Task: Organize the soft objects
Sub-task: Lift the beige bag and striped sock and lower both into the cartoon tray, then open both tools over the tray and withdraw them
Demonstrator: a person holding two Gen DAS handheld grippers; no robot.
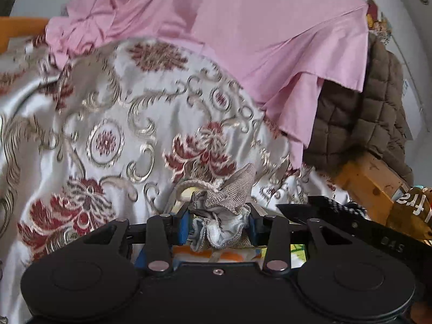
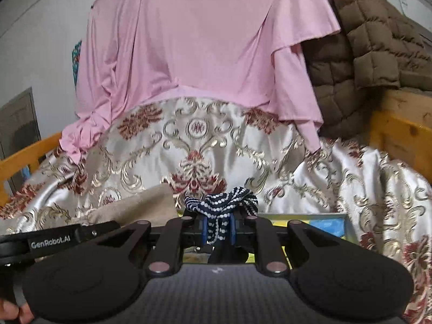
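My left gripper (image 1: 219, 225) is shut on the bunched neck of a beige woven drawstring pouch (image 1: 229, 197) with a pale lining and a cord loop. The pouch's body shows as a tan shape (image 2: 140, 205) in the right wrist view. My right gripper (image 2: 218, 229) is shut on a navy cloth with white dots (image 2: 224, 202), which bunches above the blue pads. That dotted cloth also shows at the right edge of the left wrist view (image 1: 343, 208). Both grippers hang over a white satin bedspread (image 1: 121, 140) with red and gold flowers.
A pink garment (image 2: 194, 43) drapes over the bedspread's far side. A brown quilted jacket (image 2: 359, 40) lies at the right over an orange wooden bed frame (image 2: 399, 135). A colourful box (image 2: 318, 222) sits just below the right gripper. White wall behind.
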